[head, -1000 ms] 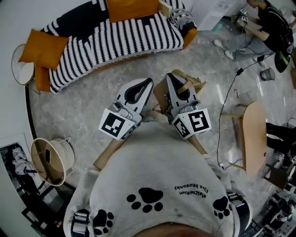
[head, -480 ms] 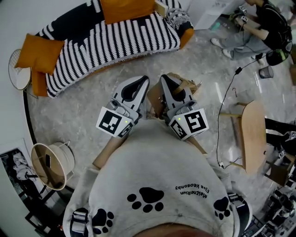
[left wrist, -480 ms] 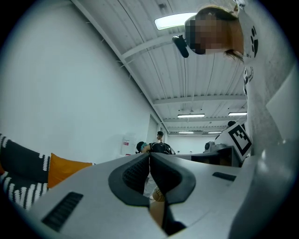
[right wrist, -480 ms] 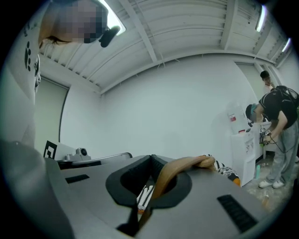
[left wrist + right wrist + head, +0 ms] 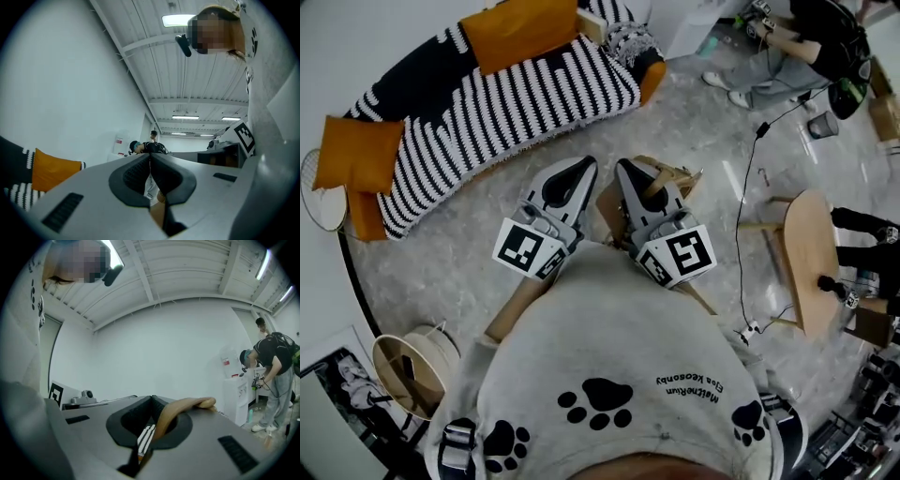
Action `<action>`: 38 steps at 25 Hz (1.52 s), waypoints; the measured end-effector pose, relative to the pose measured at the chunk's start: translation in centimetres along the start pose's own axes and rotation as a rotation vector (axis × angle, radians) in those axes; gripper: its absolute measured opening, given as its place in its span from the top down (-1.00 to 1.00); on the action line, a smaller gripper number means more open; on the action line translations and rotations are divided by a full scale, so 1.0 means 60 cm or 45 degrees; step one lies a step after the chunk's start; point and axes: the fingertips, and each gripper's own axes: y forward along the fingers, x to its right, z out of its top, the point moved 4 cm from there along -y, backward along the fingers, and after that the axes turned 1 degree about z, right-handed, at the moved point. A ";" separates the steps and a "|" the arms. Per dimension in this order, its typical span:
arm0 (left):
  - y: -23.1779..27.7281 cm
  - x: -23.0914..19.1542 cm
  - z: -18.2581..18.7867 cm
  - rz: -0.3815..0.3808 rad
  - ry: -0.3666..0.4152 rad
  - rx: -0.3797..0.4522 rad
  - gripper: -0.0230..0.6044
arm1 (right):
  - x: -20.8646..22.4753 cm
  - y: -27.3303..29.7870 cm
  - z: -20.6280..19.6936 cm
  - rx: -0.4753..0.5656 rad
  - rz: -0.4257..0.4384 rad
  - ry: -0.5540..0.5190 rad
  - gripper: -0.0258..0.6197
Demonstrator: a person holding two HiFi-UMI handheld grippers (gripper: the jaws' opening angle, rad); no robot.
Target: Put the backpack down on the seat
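In the head view my left gripper (image 5: 579, 167) and right gripper (image 5: 625, 171) are held side by side in front of the person's grey paw-print sweatshirt (image 5: 619, 375). Both point out over a wooden chair (image 5: 667, 176), whose seat is mostly hidden beneath them. In the left gripper view the left gripper (image 5: 150, 155) is shut and empty. The right gripper (image 5: 151, 398) is shut too, and the chair's curved tan rail (image 5: 187, 405) shows just beyond its tips. Dark buckled straps (image 5: 456, 442) lie on the person's shoulders. The backpack's body is out of sight.
A black-and-white striped sofa (image 5: 506, 103) with orange cushions (image 5: 517, 30) stands at the back. A round basket (image 5: 411, 361) sits lower left, and a wooden stool (image 5: 811, 262) with a trailing cable (image 5: 748, 234) at the right. Another person (image 5: 811, 42) works at the upper right.
Both grippers have drifted slightly up and left in the head view, staying shut. The sofa and basket slid left and down as the head turned.
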 end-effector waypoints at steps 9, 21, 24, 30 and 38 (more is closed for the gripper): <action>0.157 -0.169 0.034 -0.110 0.010 -0.046 0.86 | 0.123 0.167 0.037 0.056 -0.150 0.097 0.83; 0.308 -0.393 0.025 -0.241 -0.067 -0.089 0.86 | 0.254 0.361 0.028 -0.003 -0.286 0.093 0.83; 0.348 -0.420 -0.004 -0.277 -0.080 -0.102 0.86 | 0.292 0.386 0.006 -0.017 -0.314 0.090 0.83; 0.441 -0.475 -0.043 -0.316 -0.090 -0.106 0.86 | 0.386 0.435 -0.018 -0.016 -0.355 0.110 0.83; 0.411 -0.518 -0.021 -0.269 -0.104 -0.115 0.86 | 0.358 0.500 -0.004 -0.043 -0.269 0.123 0.83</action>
